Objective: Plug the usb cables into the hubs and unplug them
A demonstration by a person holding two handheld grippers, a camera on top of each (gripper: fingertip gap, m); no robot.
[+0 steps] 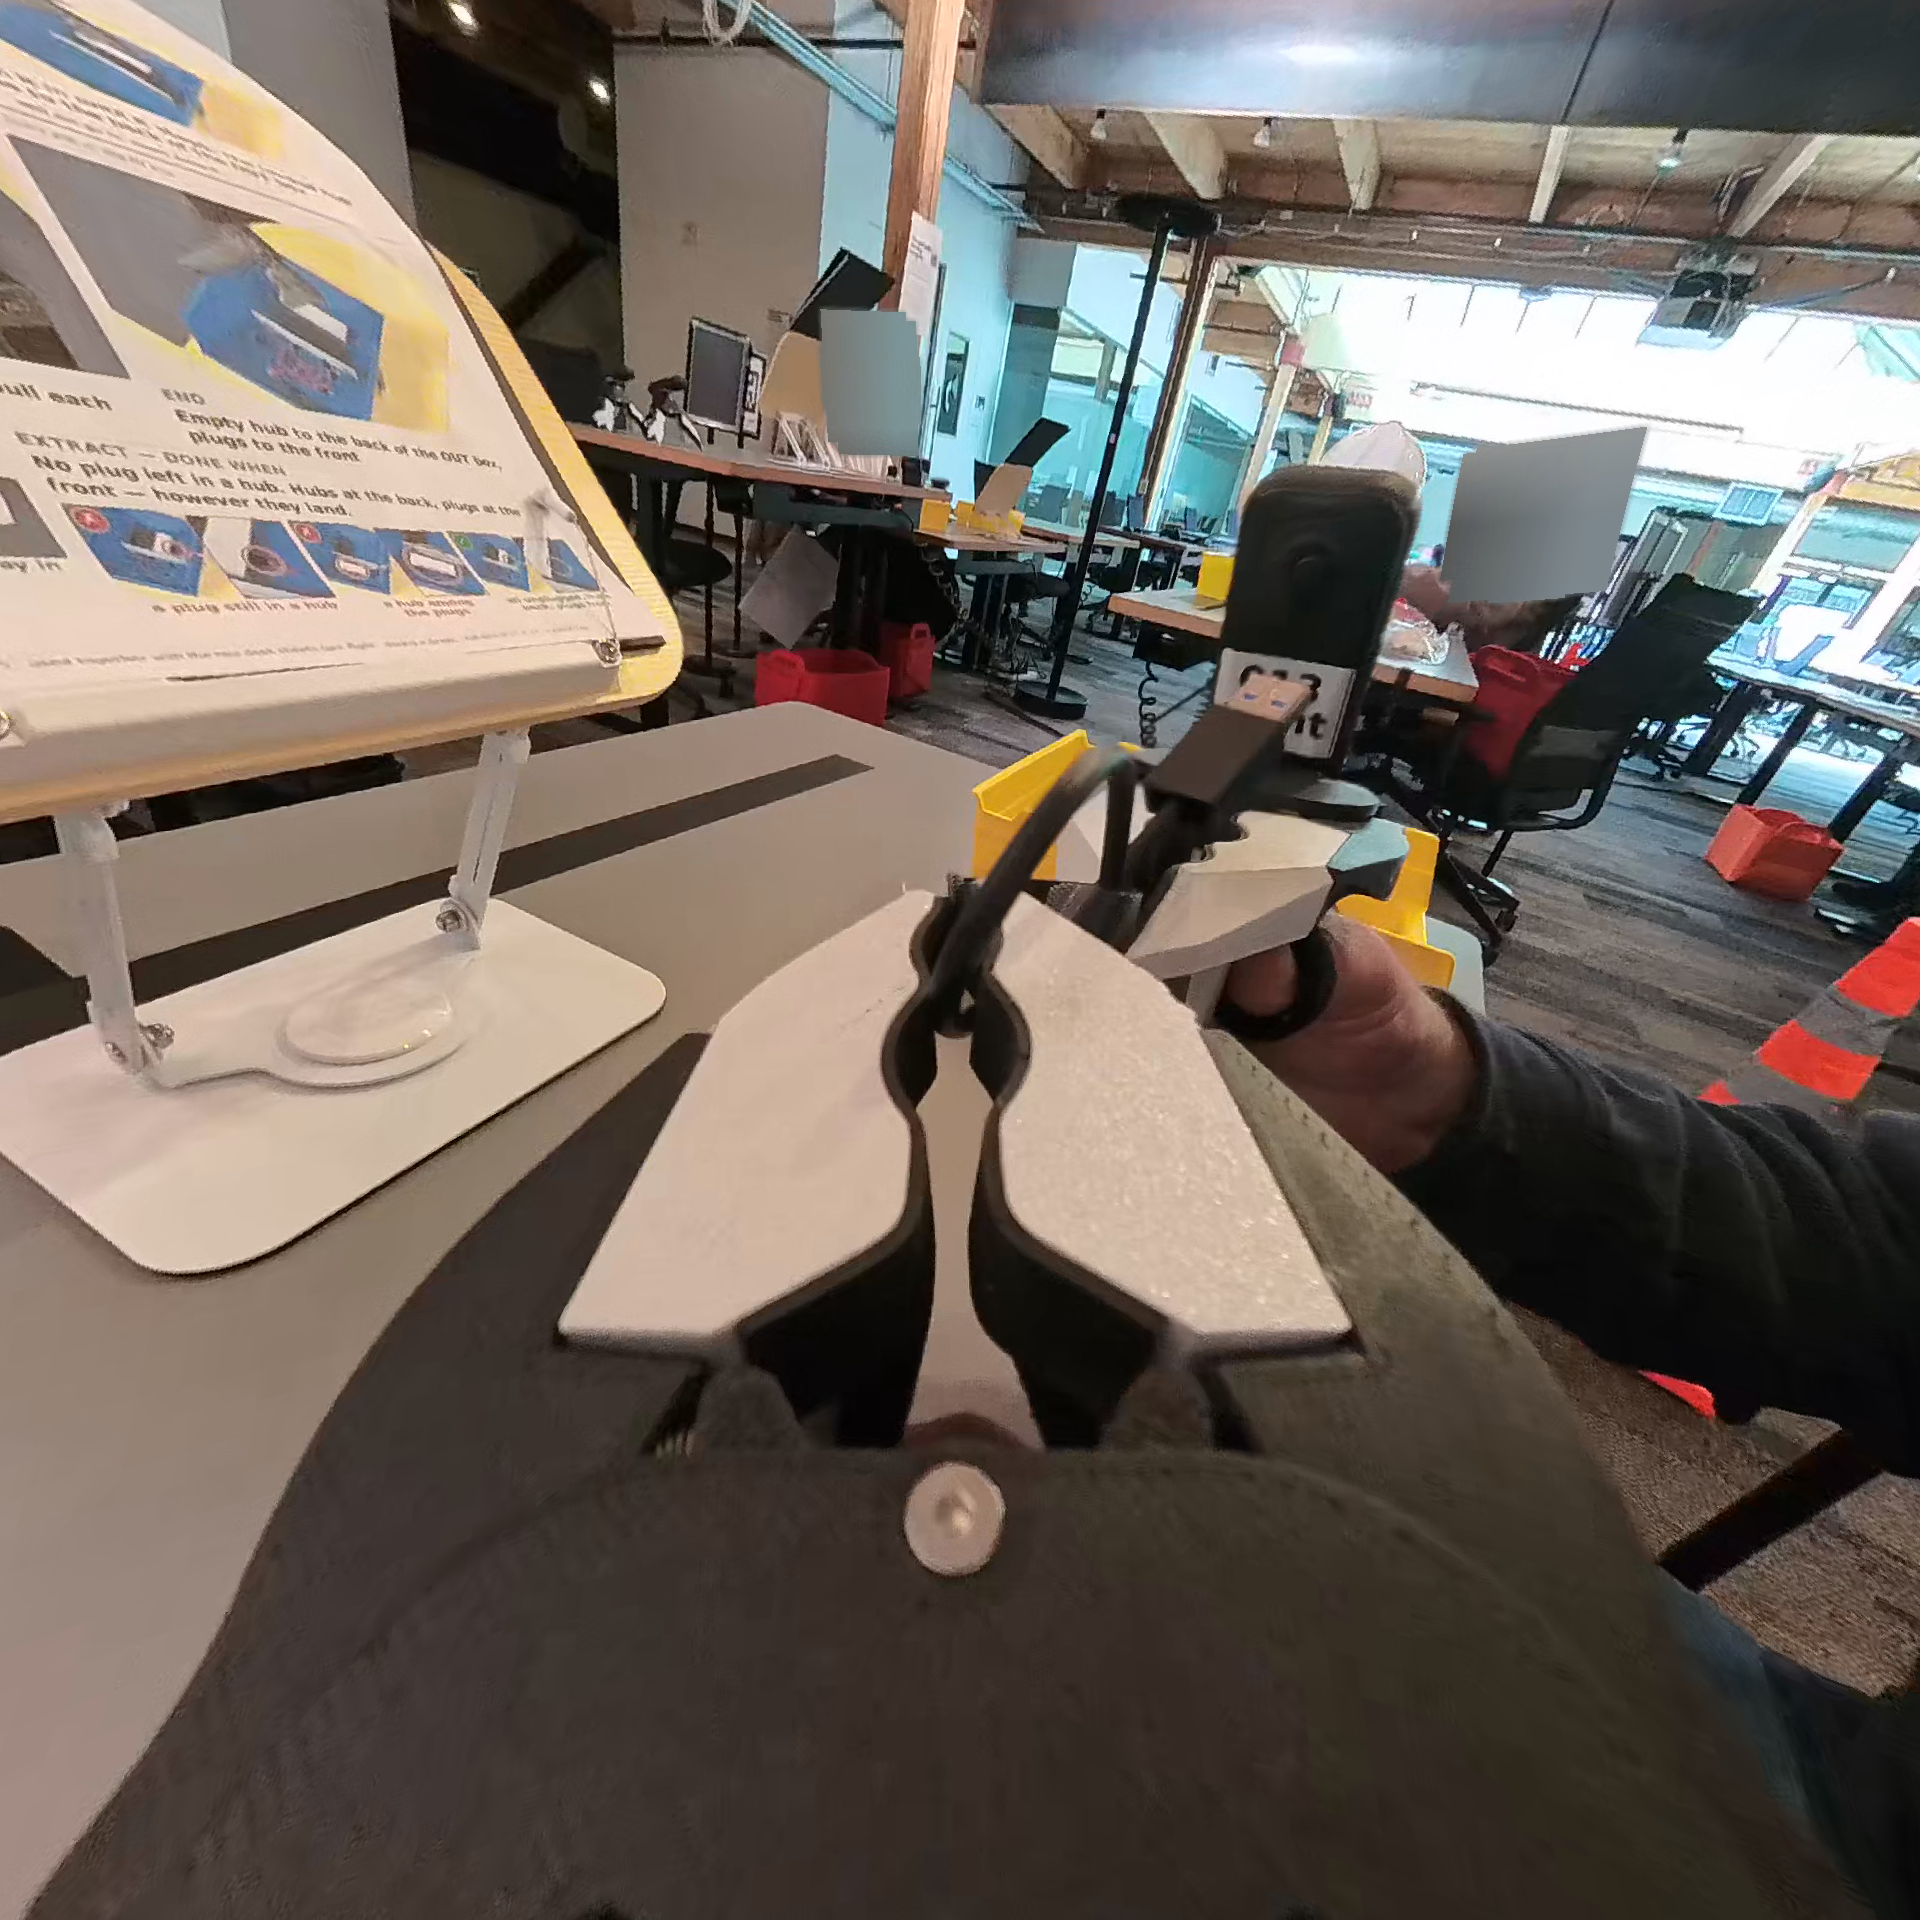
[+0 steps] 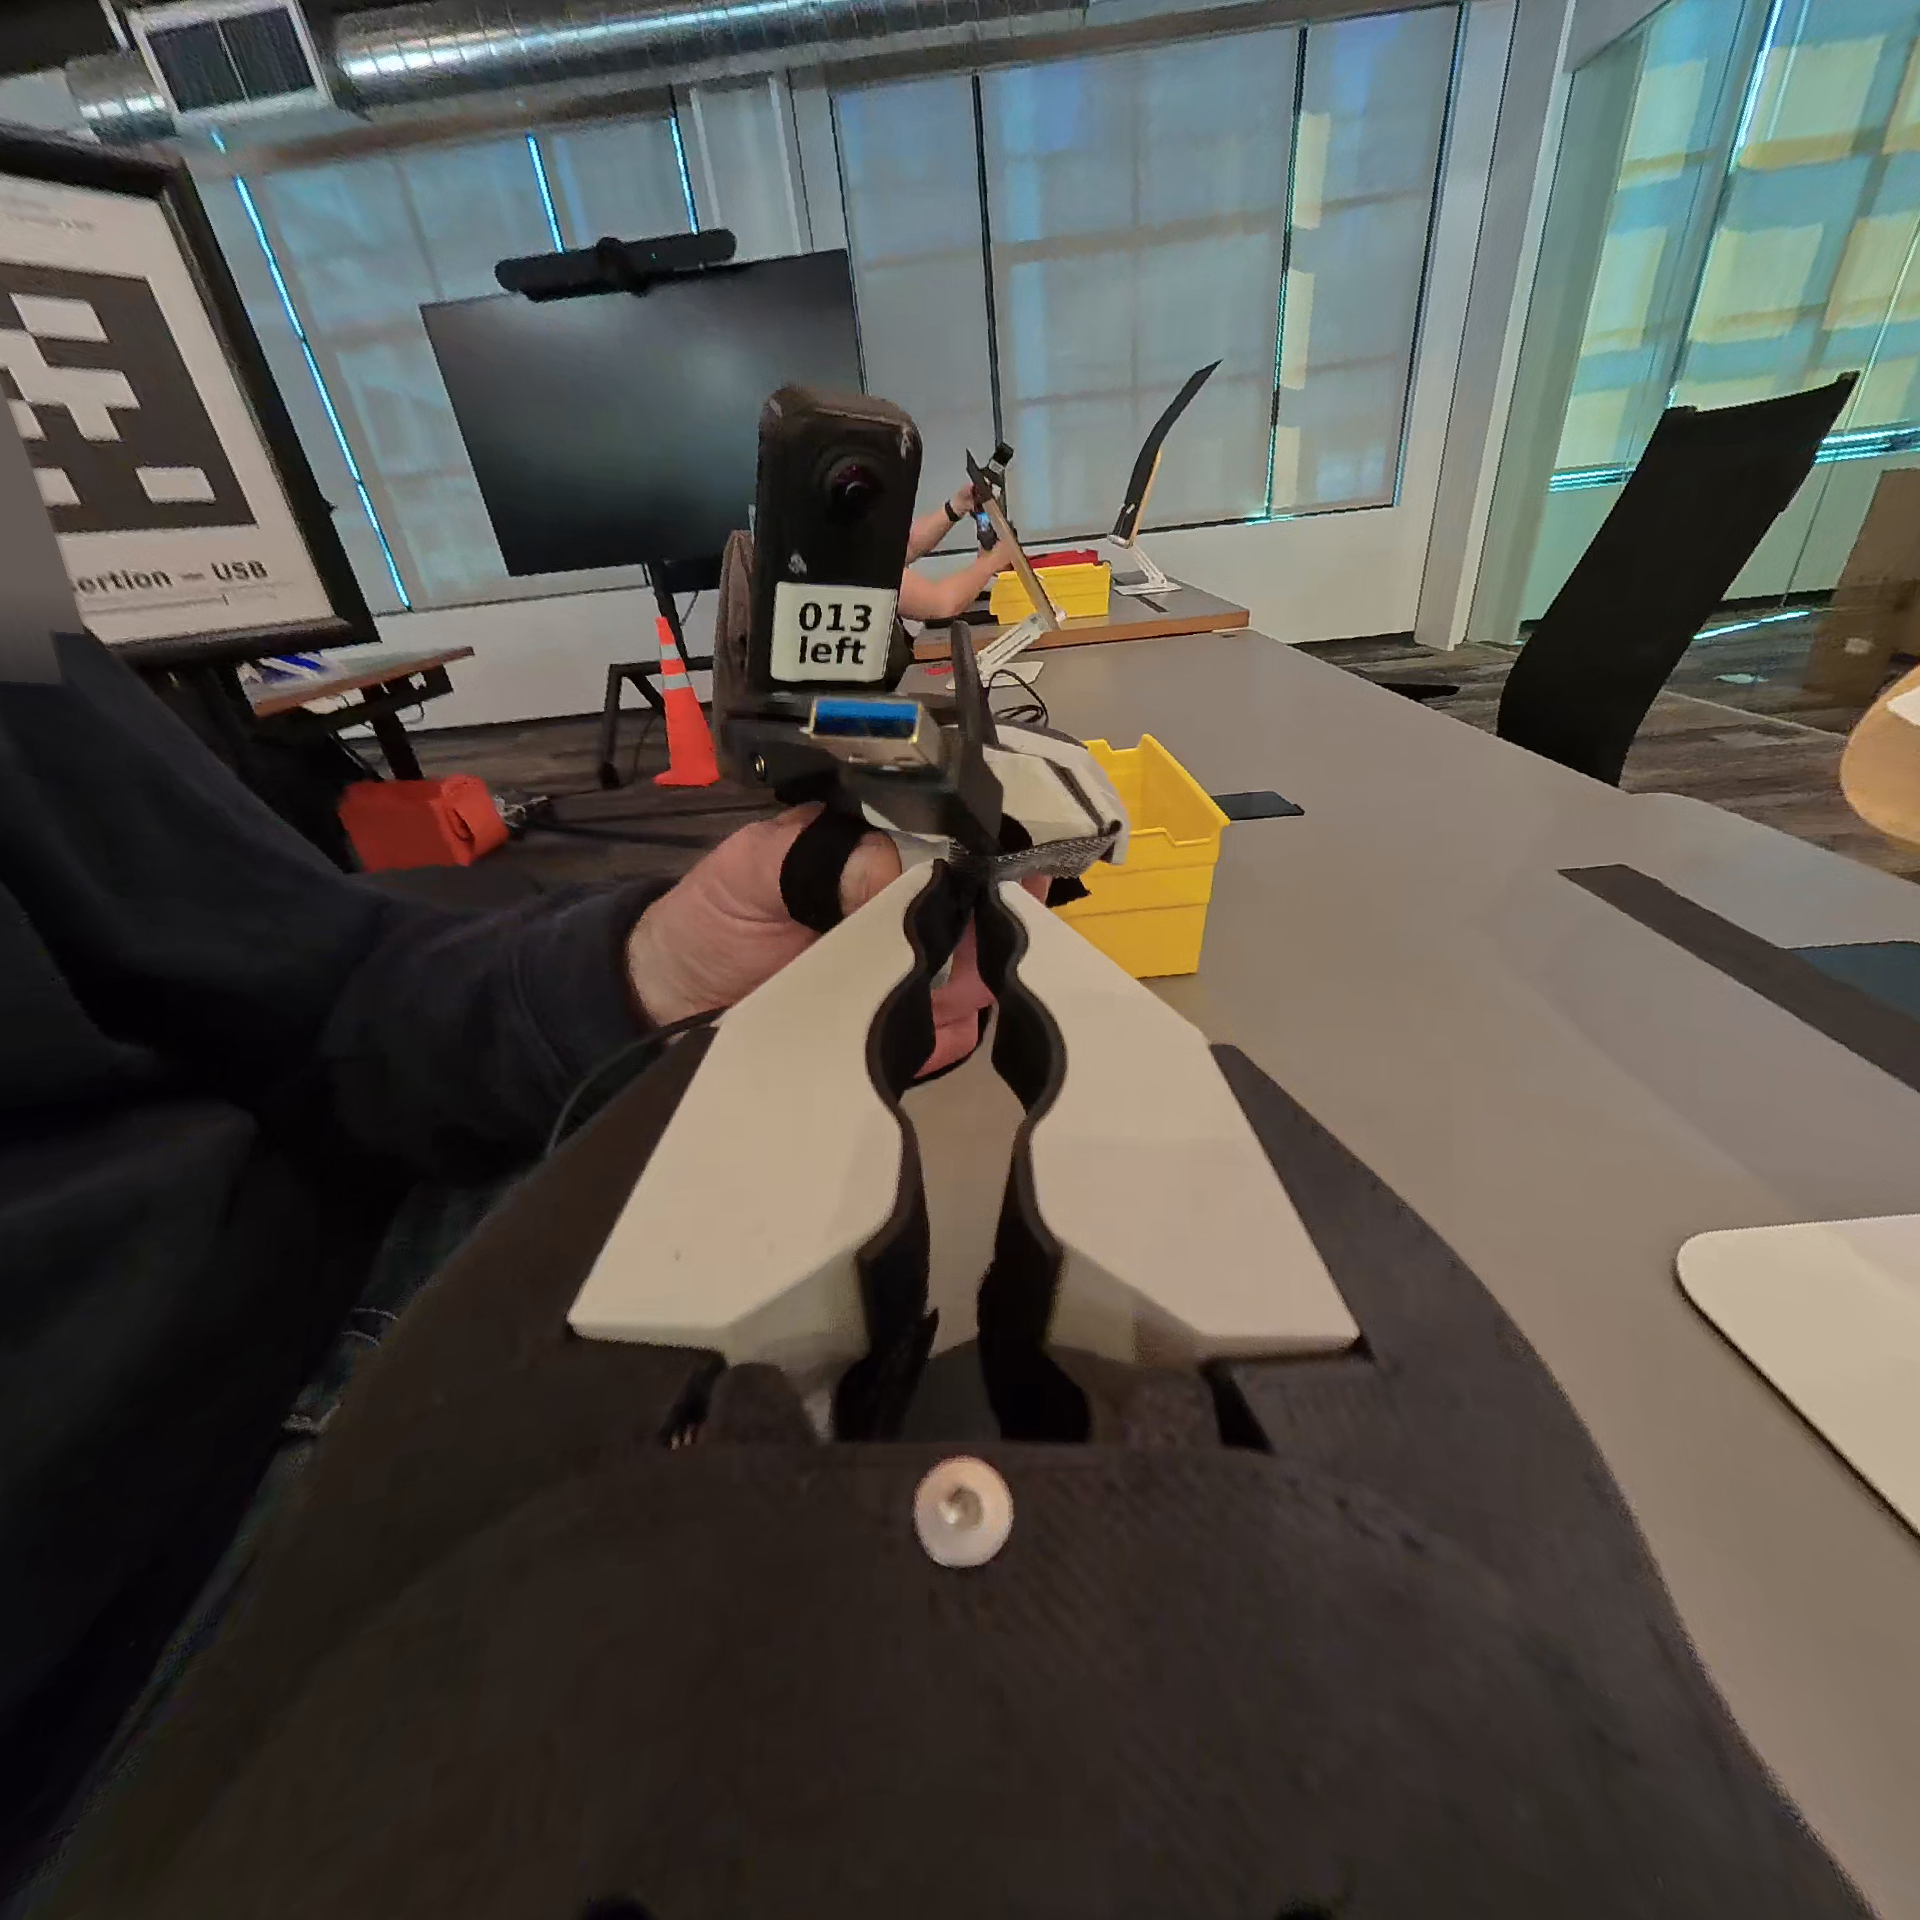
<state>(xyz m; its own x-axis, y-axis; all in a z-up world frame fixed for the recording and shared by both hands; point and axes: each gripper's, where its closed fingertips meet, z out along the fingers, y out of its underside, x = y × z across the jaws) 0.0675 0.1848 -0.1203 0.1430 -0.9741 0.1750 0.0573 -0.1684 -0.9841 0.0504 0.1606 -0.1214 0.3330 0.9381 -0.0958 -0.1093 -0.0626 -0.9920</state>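
Both grippers pinch one usb cable above the yellow bin (image 2: 1148, 847): left gripper (image 1: 956, 982) fingers on the cord, right gripper (image 2: 961, 899) near the plug (image 1: 1236, 743). No hub visible; opposing pulls risk slippage.

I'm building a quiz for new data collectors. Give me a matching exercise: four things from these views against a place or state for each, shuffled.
Things:
1. left gripper
2. USB plug
3. yellow bin
4. orange cone

Places or states:
A. standing on the floor
B. shut on the black cable
C. sitting on the grey table
D. held up in the air, unplugged

Pairs: 1-B, 2-D, 3-C, 4-A
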